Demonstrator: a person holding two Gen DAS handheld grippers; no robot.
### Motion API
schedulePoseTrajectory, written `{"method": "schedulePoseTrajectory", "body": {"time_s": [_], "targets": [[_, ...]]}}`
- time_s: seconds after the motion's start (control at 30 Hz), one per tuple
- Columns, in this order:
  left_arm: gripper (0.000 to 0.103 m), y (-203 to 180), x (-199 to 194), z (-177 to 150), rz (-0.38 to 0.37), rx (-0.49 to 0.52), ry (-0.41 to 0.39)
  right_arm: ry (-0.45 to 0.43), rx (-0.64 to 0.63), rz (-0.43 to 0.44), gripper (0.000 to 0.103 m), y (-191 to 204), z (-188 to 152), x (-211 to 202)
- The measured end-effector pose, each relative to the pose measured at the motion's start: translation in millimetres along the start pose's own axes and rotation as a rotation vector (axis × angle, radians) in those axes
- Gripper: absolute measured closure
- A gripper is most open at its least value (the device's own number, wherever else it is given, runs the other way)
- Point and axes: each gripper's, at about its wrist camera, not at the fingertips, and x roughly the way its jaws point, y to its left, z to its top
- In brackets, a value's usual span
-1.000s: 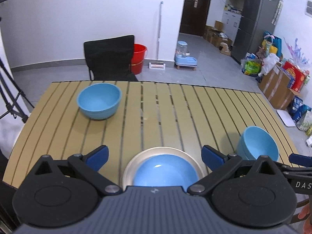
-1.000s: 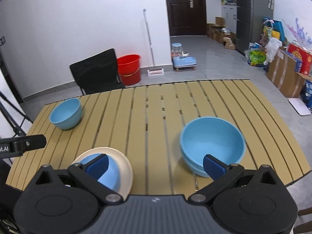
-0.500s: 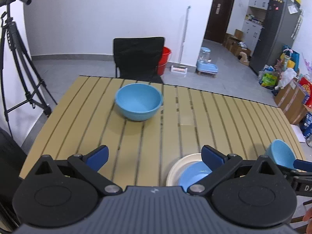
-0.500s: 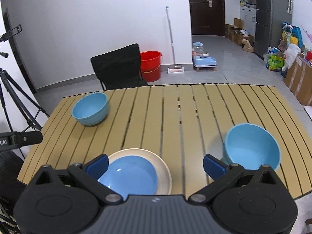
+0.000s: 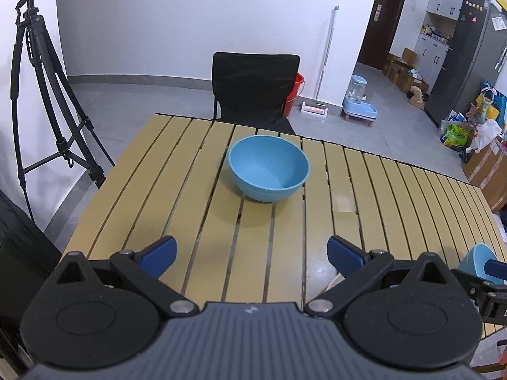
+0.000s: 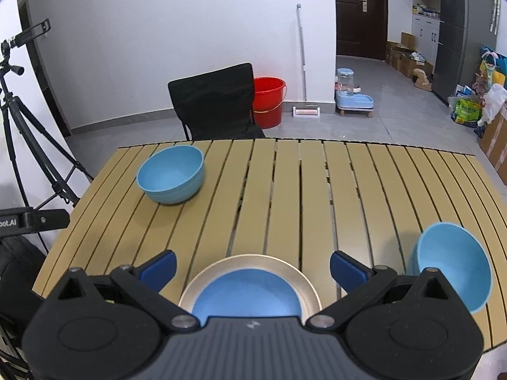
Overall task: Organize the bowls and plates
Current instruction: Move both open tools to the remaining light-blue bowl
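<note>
Nesting blue plate in cream plate

White walls rise over a grey tiled floor. A slatted wooden table stands with a black chair at its far edge. Behind the chair sits a red bucket. A dark door opens toward a tall fridge. A black tripod stands at the left.

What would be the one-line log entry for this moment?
left hand-held gripper: open, facing far bowl | right hand-held gripper: open, over stacked plates | near bowl: beside plates
</note>
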Motion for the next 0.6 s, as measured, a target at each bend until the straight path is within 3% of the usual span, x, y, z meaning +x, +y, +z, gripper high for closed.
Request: {"method": "schedulePoseTrajectory", "body": {"time_s": [0.6], "targets": [[0.000,16,67,26,0.031,-0.014,0.058,0.047,-0.069,0.013,0.000,34,46,71]]}}
